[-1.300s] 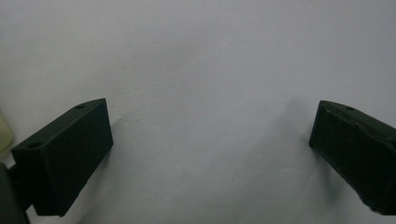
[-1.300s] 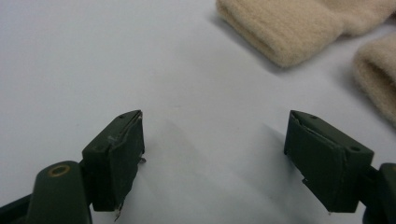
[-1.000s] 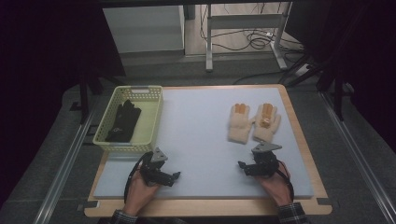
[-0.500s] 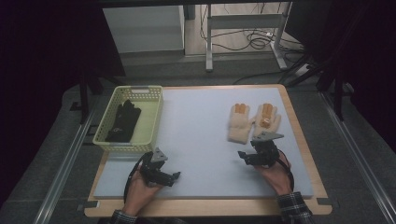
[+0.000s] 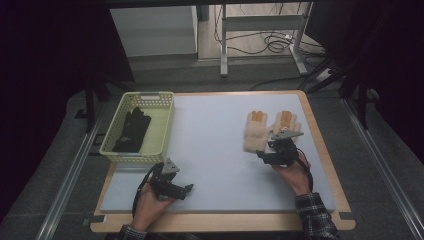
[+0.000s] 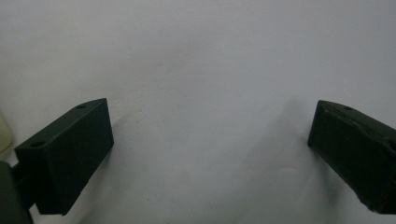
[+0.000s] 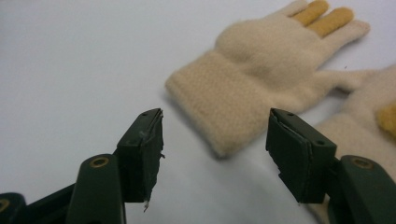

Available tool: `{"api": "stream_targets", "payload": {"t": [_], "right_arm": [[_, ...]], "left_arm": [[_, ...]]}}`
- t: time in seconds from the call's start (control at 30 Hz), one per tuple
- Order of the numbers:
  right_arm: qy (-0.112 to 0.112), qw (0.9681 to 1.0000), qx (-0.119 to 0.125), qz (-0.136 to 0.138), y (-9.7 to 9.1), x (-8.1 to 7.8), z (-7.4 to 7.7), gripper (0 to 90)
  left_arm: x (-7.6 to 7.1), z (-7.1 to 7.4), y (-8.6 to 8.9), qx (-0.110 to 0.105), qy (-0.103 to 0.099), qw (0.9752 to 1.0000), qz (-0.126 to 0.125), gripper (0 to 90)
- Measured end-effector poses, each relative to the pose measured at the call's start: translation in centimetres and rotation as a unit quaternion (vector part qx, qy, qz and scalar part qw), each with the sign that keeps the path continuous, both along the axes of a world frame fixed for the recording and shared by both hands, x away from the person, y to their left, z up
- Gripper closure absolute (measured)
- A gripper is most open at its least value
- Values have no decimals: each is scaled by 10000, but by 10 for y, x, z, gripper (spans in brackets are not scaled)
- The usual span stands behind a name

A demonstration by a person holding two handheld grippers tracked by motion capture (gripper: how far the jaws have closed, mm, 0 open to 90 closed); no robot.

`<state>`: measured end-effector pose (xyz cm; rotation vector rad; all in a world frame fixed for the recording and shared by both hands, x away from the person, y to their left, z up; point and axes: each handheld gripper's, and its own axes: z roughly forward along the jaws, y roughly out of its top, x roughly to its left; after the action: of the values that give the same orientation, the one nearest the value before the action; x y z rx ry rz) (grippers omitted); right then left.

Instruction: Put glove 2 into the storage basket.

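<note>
Right tongs closing, astride cream glove cuff edge, seemingly untouched.

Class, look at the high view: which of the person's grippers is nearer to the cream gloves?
Right. The right gripper sits at the cuffs of the cream gloves, jaws open; the left gripper rests far off, below the yellow basket.

In the high view the right gripper covers the cuff of the right-hand cream glove near the worktop's right edge. In the right gripper view that glove is cut off by the right edge, one finger partly behind it. The dark item in the basket is too small to identify. The left gripper's fingers run off the bottom edge.
</note>
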<state>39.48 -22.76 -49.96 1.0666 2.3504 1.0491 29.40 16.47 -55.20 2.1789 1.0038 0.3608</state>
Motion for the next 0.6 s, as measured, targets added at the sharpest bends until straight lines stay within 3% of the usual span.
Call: {"api": "stream_targets", "payload": {"t": [0.3, 0.6], "right_arm": [[-82, 9998, -169, -104, 6, 25, 4, 368], [-182, 9991, -341, -186, 9, 51, 3, 480]], "left_arm": [[0, 0, 0, -5, -3, 10000, 5, 7], [0, 0, 0, 10, -2, 10000, -6, 8]]}}
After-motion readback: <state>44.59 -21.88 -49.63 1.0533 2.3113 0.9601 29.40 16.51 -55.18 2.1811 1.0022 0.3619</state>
